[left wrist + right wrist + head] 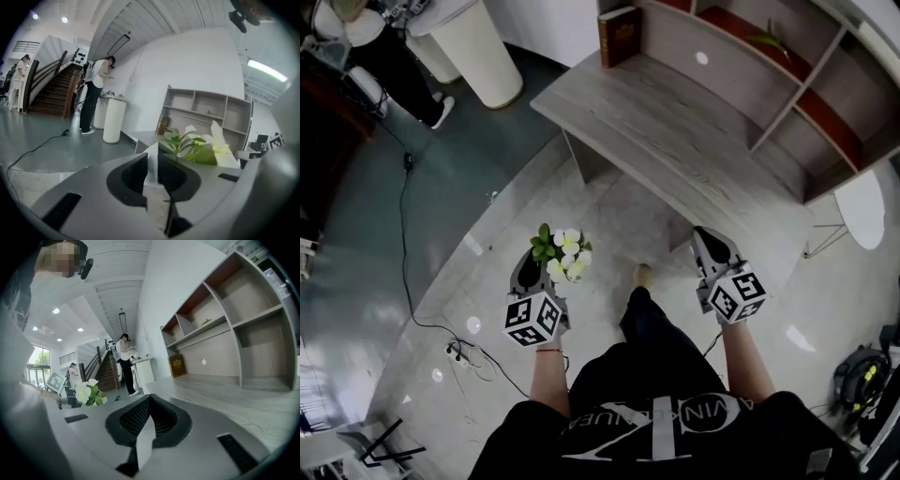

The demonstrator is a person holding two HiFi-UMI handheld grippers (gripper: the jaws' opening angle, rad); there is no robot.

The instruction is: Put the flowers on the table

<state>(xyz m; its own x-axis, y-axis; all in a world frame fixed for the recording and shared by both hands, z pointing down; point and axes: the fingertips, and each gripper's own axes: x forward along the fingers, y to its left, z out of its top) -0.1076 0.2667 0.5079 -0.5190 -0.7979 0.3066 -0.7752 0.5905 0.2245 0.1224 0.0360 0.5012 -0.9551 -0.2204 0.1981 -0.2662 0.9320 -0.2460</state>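
Note:
A small bunch of white flowers (565, 253) with green leaves sticks out at the tip of my left gripper (534, 258), which is shut on its stems. In the left gripper view the flowers (202, 146) lean right over the nearly closed jaws of that gripper (152, 157). My right gripper (705, 236) is shut with nothing in it, level with the left one. From the right gripper (149, 400) the flowers (89, 392) show at the left. The grey wooden table (675, 131) lies ahead of both grippers, its near edge just beyond them.
A shelf unit (787, 75) rises behind the table, with a brown book (620, 35) at its left end and a green sprig (772, 39) on a shelf. A white pedestal (478, 47) and a person (384, 47) stand far left. A cable (403, 244) crosses the floor.

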